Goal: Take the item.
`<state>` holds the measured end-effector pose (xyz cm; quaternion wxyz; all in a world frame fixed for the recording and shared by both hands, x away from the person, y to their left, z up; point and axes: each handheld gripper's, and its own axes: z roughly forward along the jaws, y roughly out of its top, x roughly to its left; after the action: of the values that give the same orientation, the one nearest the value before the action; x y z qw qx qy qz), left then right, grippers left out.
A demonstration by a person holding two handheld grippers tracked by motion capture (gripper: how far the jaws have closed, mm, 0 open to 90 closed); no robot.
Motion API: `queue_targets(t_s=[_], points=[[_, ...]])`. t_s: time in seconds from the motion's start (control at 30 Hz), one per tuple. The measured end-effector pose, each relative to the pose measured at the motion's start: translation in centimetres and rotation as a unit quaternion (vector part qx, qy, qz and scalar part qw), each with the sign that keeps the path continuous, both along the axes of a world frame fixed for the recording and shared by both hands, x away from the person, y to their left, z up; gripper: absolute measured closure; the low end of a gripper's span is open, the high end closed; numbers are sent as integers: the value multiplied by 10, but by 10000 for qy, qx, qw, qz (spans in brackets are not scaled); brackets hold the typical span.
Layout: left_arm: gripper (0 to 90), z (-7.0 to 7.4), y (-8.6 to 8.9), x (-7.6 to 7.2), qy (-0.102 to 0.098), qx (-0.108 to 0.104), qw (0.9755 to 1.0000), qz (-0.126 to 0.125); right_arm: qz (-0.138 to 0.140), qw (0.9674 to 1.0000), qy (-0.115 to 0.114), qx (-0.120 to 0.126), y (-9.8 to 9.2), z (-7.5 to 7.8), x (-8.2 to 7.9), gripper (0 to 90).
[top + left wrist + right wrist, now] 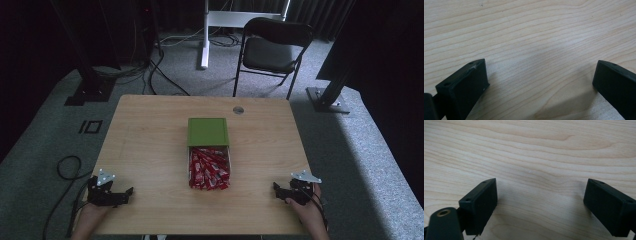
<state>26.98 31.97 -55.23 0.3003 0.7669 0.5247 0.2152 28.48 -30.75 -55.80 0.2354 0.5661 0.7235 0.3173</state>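
Tray of red sachets, centre of frame, long axis running top to bottom, green lid at its upper end. Left gripper lower left, right gripper lower right; both jaws apart, empty, roughly equally distant from the tray.

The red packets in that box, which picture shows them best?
The high view: the red packets lie heaped in the open tray under the green lid. Both gripper views look at bare wooden table between open jaws.
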Motion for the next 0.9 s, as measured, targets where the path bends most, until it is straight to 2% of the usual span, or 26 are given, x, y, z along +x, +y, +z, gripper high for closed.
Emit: queue_targets(t_s=[0.73,0.9], points=[[7,0,0,0,0,-2,10000,-1,3,10000,-13,-33,-1,0,0,135],[7,0,0,0,0,-1,10000,-2,-80,9999,75,62,-2,3,2,156]])
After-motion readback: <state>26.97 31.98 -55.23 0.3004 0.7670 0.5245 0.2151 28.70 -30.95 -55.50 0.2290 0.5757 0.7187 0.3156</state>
